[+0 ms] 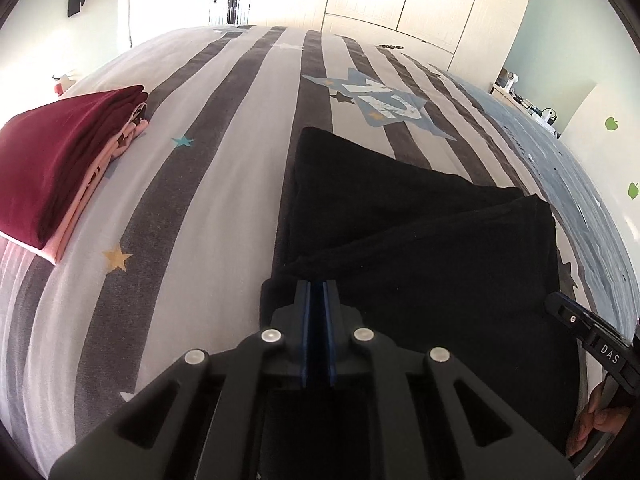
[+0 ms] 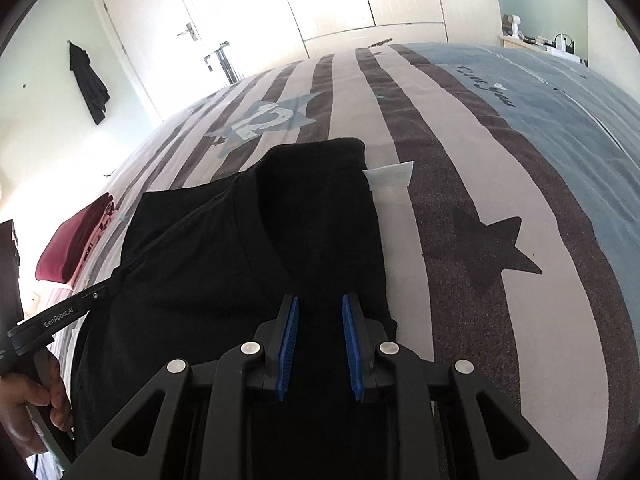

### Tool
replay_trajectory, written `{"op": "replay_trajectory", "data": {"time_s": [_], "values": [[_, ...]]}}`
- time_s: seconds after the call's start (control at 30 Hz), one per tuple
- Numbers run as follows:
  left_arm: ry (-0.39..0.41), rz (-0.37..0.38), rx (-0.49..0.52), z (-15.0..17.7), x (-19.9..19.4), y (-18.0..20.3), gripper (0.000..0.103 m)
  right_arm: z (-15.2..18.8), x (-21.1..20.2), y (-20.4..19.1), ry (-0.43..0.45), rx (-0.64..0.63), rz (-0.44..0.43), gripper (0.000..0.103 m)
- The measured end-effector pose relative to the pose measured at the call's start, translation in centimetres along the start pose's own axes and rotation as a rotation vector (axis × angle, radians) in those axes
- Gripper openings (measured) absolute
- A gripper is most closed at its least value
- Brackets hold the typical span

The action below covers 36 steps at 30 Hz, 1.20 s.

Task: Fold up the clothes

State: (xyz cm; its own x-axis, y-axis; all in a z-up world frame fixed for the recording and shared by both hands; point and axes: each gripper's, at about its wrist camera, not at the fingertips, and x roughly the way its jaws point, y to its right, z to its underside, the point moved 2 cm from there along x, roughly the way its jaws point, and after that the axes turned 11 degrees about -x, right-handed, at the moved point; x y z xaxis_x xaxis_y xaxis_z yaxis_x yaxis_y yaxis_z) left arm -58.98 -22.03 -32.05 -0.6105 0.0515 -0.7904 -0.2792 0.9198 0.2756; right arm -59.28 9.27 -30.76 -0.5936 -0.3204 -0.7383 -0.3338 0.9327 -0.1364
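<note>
A black shirt (image 2: 256, 248) is lying on a bedspread (image 1: 224, 168) showing grey and white stripes, scattered stars and a blue patch. A maroon top (image 1: 60, 160) is sitting on pink clothes (image 1: 86, 196).

We see the shirt (image 1: 420, 216) lying on the bed (image 1: 224, 184) near its near edge, the folded pile (image 1: 60, 160) well apart to its left by the left edge, and a paper (image 2: 390, 176) just beside the shirt's right.

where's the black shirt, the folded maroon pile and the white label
black shirt (image 2: 224, 264): right wrist view, on its chest panel
folded maroon pile (image 1: 60, 160): left wrist view, on its top layer
white label (image 2: 390, 176): right wrist view, on its middle
</note>
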Motion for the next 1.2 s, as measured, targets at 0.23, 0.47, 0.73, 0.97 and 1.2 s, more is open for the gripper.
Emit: {"op": "replay_trajectory", "data": {"time_s": [0.23, 0.47, 0.73, 0.97, 1.2], "values": [[-0.005, -0.015, 0.027, -2.5, 1.4, 1.5, 0.007, -3.4, 1.5, 0.5, 0.032, -0.032, 0.015, 0.02], [-0.029, -0.023, 0.015, -2.3, 3.7, 0.6, 0.007, -5.8, 6.4, 1.6, -0.032, -0.034, 0.027, 0.019], [-0.023, -0.005, 0.017, -2.5, 3.9, 0.1, 0.007, -5.9, 5.8, 2.2, -0.029, 0.002, -0.003, 0.019], [0.051, 0.063, -0.003, -3.3, -1.5, -1.2, 0.016, -5.9, -1.5, 1.1, 0.092, -0.045, -0.016, 0.023], [0.036, 0.097, -0.021, 2.3, -9.1, -3.6, 0.047, 1.8, -8.3, 0.1, 0.039, -0.044, -0.025, 0.028]]}}
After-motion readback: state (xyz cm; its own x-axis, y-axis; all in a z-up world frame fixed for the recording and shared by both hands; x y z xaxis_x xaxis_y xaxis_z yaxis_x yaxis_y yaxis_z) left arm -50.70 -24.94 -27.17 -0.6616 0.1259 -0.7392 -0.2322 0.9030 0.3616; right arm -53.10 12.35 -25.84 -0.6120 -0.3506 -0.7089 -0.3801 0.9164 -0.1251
